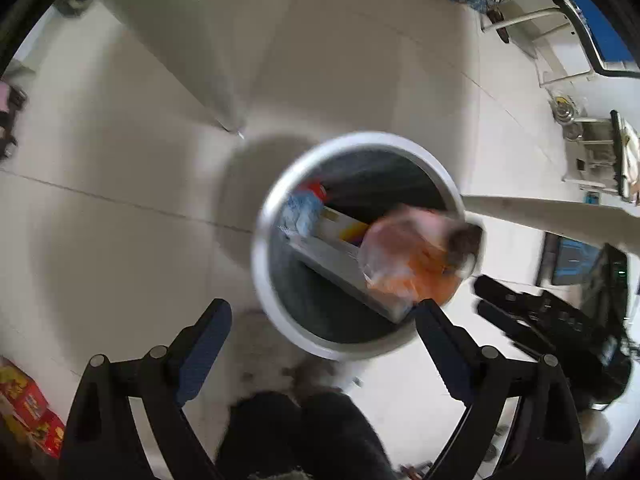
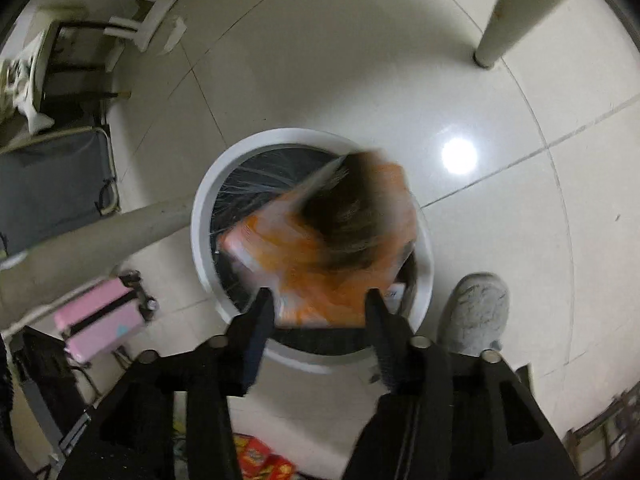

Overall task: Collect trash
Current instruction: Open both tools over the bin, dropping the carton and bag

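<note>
A round trash bin with a white rim [image 1: 276, 216] [image 2: 208, 200] and a dark liner stands on the tiled floor below both grippers. An orange and clear plastic wrapper [image 1: 416, 256] [image 2: 320, 240], blurred by motion, is over the bin's mouth, free of both grippers. Inside the bin lie a white box [image 1: 336, 256] and a blue and red packet [image 1: 302, 208]. My left gripper [image 1: 324, 320] is open and empty above the bin's near edge. My right gripper [image 2: 320, 304] is open just above the wrapper; it also shows in the left wrist view [image 1: 520, 304].
White table legs [image 1: 552, 212] [image 2: 496, 8] stand beside the bin. A grey shoe [image 2: 474, 312] is to the right of it. A pink case [image 2: 100, 320] and a dark mat [image 2: 52, 176] lie at the left. Red packets [image 1: 28, 404] lie on the floor.
</note>
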`<state>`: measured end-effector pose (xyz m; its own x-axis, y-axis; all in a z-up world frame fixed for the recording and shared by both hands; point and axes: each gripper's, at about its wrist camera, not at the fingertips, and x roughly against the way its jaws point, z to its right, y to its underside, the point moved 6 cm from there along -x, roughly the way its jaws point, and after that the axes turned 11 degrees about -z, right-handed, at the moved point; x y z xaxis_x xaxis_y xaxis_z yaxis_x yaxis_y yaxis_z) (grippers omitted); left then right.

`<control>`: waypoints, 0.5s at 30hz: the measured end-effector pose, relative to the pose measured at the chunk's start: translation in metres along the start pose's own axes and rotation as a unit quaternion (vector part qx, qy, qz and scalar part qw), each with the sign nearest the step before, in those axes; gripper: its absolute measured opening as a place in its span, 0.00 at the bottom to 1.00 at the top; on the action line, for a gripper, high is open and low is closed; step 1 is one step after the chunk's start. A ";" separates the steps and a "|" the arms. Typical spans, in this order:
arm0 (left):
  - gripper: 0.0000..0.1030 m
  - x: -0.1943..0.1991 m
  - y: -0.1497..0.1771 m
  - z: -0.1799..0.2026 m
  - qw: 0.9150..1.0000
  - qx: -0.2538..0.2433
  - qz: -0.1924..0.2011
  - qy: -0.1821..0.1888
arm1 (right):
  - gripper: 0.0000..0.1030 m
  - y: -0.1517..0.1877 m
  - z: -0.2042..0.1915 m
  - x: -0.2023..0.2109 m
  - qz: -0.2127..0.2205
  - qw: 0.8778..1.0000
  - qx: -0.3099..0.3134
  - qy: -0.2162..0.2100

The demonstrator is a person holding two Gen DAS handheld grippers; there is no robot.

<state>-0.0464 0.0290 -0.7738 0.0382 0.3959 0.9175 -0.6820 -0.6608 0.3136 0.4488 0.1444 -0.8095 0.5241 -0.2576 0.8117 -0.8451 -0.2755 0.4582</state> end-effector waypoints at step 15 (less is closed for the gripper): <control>0.91 0.074 0.050 0.013 0.990 -0.034 0.051 -0.128 | 0.99 0.054 -0.037 0.077 0.086 0.965 0.142 0.205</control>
<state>-0.0679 0.0170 -0.6871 0.1447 0.1492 0.9782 -0.7397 -0.6403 0.2071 0.4393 0.1440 -0.7088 0.2432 0.0502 0.9687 -0.8227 -0.5183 0.2334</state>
